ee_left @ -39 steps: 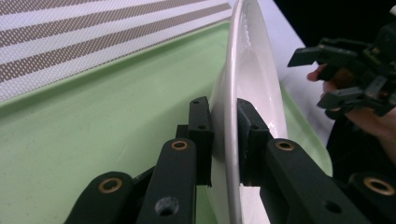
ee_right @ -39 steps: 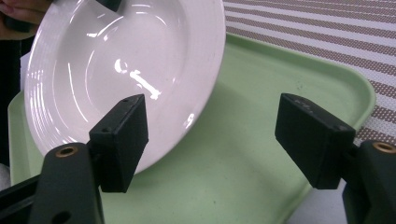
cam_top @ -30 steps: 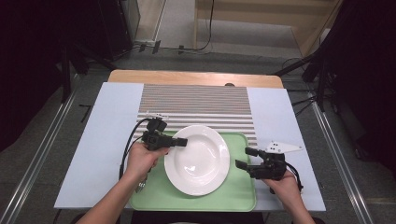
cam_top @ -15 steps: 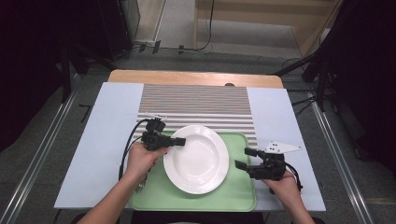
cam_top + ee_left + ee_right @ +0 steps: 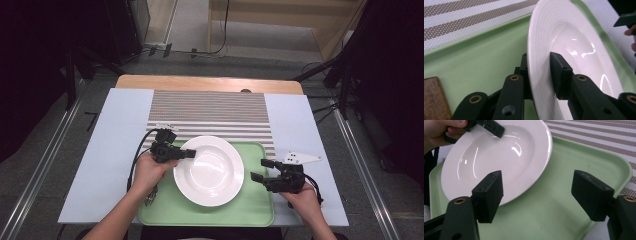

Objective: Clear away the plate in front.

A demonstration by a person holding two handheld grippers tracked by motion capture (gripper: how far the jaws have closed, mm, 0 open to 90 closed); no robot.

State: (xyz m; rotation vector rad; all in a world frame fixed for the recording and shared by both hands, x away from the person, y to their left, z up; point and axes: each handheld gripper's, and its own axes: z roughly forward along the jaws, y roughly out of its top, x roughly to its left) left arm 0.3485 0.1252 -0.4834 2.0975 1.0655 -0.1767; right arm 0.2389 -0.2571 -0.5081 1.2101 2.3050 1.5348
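Note:
A white deep plate (image 5: 209,171) lies on the green tray (image 5: 255,210), near its left side. My left gripper (image 5: 187,154) reaches over the plate's left rim, and the rim (image 5: 536,50) stands between its two jaws. Those jaws have just been opening, and the pads look slack on the rim. My right gripper (image 5: 260,169) hovers open over the tray's right edge, a short way from the plate. In the right gripper view its jaws (image 5: 537,195) stand wide apart with only the tray (image 5: 564,170) between them, and the plate (image 5: 499,160) lies ahead.
A striped placemat (image 5: 210,110) lies beyond the tray on a pale blue cover (image 5: 115,130). A wooden handle (image 5: 434,97) rests on the tray by my left hand. Dark floor and metal rails flank the table.
The plate has shifted very slightly on the tray. Both hands stay about where they were.

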